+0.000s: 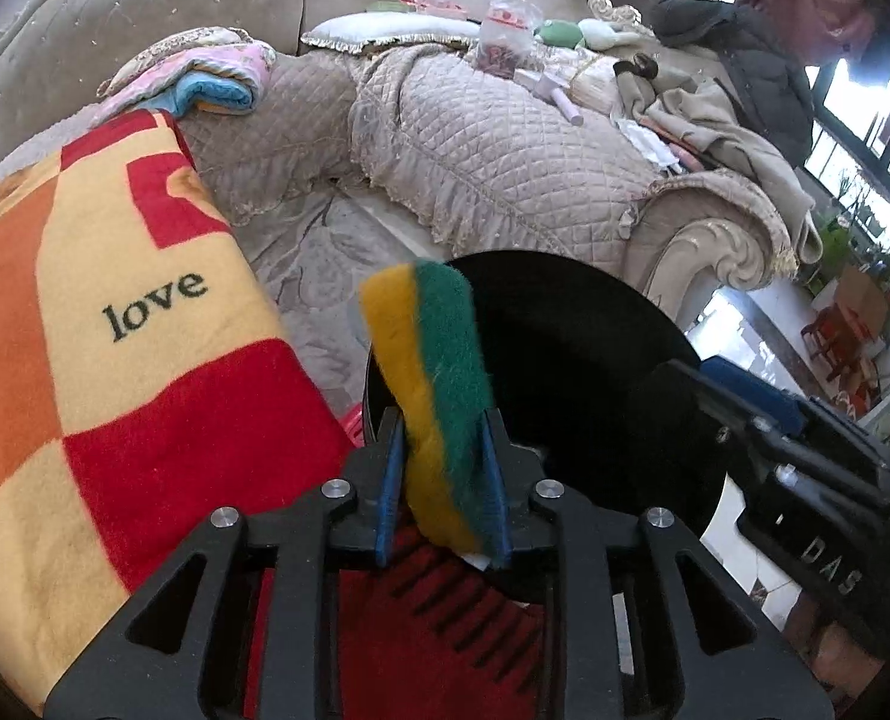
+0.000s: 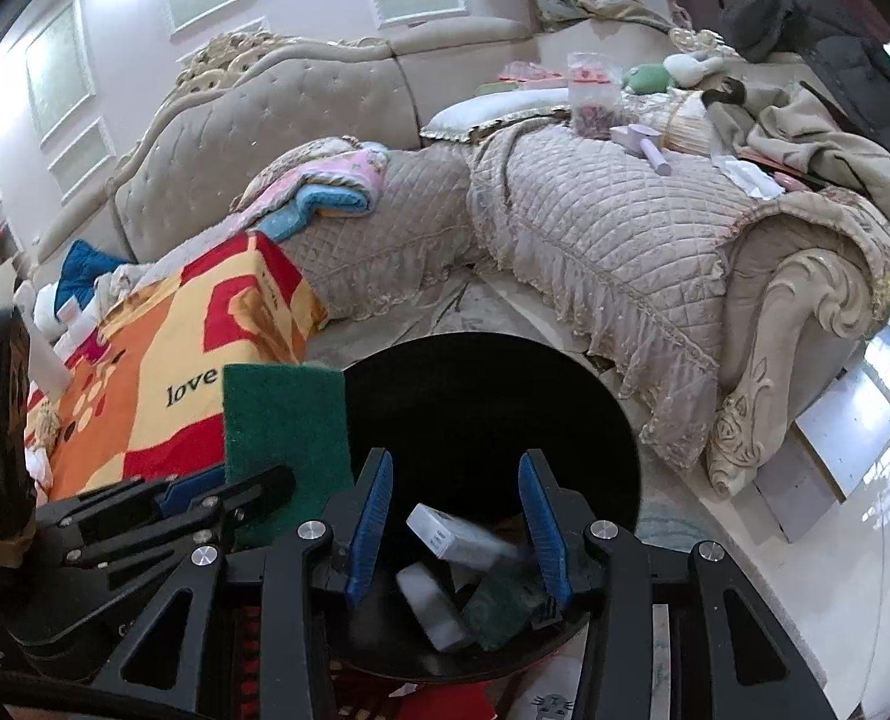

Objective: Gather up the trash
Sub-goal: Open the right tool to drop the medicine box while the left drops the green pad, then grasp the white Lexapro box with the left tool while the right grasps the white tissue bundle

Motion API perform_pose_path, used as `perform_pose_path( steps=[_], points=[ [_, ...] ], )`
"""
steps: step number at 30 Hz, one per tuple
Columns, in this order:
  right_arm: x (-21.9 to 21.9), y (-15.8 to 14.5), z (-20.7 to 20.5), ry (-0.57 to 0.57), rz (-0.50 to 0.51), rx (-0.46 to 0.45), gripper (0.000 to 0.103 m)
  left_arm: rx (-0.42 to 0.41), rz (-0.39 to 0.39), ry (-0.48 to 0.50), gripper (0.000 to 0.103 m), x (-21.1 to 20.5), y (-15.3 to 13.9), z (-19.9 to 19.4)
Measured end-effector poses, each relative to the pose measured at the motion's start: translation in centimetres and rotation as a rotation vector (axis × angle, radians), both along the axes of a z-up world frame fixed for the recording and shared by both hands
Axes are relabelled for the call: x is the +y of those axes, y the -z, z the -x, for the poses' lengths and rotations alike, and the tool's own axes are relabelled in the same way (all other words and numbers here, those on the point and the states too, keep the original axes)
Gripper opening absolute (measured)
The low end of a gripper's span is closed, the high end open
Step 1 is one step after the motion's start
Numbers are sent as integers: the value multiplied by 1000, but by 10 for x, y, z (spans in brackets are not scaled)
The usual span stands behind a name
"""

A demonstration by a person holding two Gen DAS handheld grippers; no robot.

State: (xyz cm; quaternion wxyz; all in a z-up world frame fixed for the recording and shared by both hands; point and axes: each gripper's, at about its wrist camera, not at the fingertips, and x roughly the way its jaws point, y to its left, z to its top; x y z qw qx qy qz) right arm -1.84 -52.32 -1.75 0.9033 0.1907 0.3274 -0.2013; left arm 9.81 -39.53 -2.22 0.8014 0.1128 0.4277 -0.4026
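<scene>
Sprawling behind everything was the quilted sofa (image 2: 595, 228), littered with clothes and oddments, and beside it a checked blanket (image 1: 115, 360) printed with "love". In front stood the black bin (image 2: 493, 408), its mouth open to the room and already holding a small white box (image 2: 445, 531), a white block and a dark green pad.

The left gripper (image 1: 445, 438) had its fingers clamped on a yellow-and-green sponge (image 1: 433, 390), holding it upright at the bin's near rim, not yet over the opening. The right gripper (image 2: 457, 516) hung over the bin's mouth with its fingers spread apart and nothing between them.

It looked to me like the dropping-in stage: one more piece of rubbish carried to the bin. The next move seemed to call for shifting the sponge further over the opening, clear of the rim, then parting the left fingers so it fell inside.
</scene>
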Motion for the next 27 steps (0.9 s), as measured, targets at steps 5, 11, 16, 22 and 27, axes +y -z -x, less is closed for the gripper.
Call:
perform_pose_path(
  steps=[5, 11, 16, 22, 27],
  points=[
    [-4, 1, 3, 15, -13, 5, 43, -2, -6, -11, 35, 2, 0, -1],
    [-5, 0, 3, 10, -13, 6, 43, 6, 36, -59, 43, 15, -2, -3],
    [-5, 2, 2, 7, -12, 9, 43, 15, 61, -103, 43, 28, -5, -4],
    [6, 0, -2, -3, 4, 17, 43, 20, 66, -158, 43, 69, -12, 6],
    [17, -2, -7, -21, 29, 23, 43, 2, 78, -212, 43, 118, -24, 15]
  ],
)
